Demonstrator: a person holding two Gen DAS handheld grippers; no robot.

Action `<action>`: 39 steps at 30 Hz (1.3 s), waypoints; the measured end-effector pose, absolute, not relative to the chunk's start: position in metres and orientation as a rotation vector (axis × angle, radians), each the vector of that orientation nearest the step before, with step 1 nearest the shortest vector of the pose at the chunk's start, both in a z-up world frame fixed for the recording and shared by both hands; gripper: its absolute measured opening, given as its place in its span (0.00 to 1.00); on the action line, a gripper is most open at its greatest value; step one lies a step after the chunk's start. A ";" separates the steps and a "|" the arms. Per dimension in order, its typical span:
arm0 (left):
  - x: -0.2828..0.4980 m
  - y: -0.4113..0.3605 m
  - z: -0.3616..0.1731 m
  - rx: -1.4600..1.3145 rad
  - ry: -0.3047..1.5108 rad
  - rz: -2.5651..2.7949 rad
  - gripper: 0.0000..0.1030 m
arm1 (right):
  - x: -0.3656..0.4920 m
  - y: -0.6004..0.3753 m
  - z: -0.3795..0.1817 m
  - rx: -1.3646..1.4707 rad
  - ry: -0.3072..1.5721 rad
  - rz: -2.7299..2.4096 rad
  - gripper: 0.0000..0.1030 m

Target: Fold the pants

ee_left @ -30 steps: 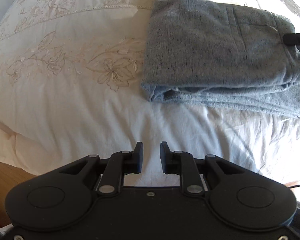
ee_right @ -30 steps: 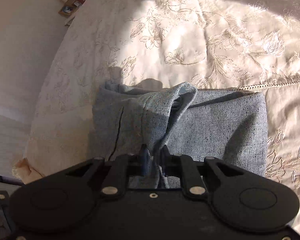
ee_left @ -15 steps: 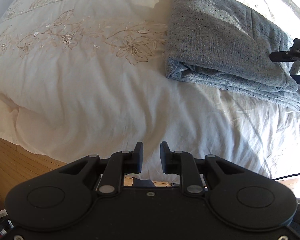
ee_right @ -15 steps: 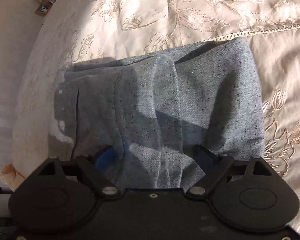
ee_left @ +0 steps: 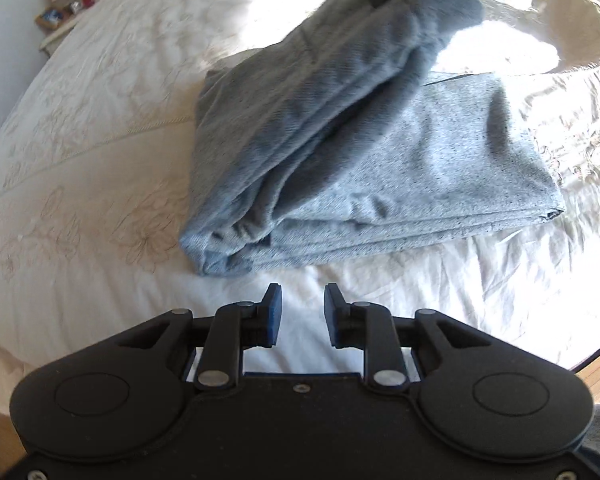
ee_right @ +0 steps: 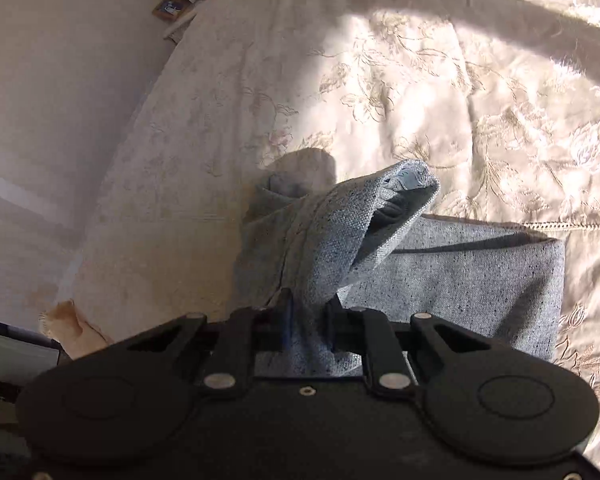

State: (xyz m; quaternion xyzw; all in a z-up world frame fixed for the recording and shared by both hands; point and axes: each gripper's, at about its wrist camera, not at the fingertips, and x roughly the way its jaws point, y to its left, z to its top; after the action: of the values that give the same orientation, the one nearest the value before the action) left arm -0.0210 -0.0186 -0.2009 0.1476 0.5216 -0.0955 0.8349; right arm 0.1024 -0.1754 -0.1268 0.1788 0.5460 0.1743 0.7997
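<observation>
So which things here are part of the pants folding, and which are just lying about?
Part of the job:
- grey pants, partly folded on the bed
- right gripper, shut on a lifted fold of the pants
- left gripper, open, nothing between its pads
- embroidered bedspread, the folding surface

Lying about:
- small items on the bedside shelf, too small to identify
- wooden floor

Grey-blue speckled pants (ee_left: pixel 440 152); cream bedspread (ee_left: pixel 100 128) embroidered with pale tan flowers; black gripper (ee_left: pixel 298 316), blue-padded.
</observation>
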 end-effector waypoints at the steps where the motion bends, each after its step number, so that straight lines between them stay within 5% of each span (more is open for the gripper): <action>1: -0.019 -0.028 -0.204 0.340 1.081 -0.218 0.33 | 0.104 -0.173 -0.122 0.373 1.162 0.387 0.17; 12: 0.007 -0.080 -0.224 0.521 0.906 -0.256 0.35 | 0.111 -0.163 -0.098 0.316 1.152 0.428 0.16; 16: 0.022 -0.074 -0.251 0.585 0.991 -0.196 0.37 | 0.114 -0.168 -0.094 0.331 1.136 0.421 0.11; 20: 0.017 -0.043 -0.256 0.512 0.994 -0.208 0.56 | 0.116 -0.177 -0.098 0.343 1.136 0.396 0.08; 27: 0.021 0.006 -0.250 0.282 1.089 -0.225 0.64 | 0.106 -0.205 -0.126 0.357 1.183 0.295 0.08; 39: 0.013 0.094 -0.236 0.153 1.153 -0.010 0.55 | 0.069 -0.246 -0.210 0.401 1.297 0.104 0.07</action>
State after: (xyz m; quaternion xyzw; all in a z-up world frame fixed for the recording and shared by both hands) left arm 0.0130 0.0935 -0.2361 0.0723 0.5447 -0.0046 0.8355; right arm 0.0690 -0.2456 -0.2099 0.1855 0.5995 0.0482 0.7771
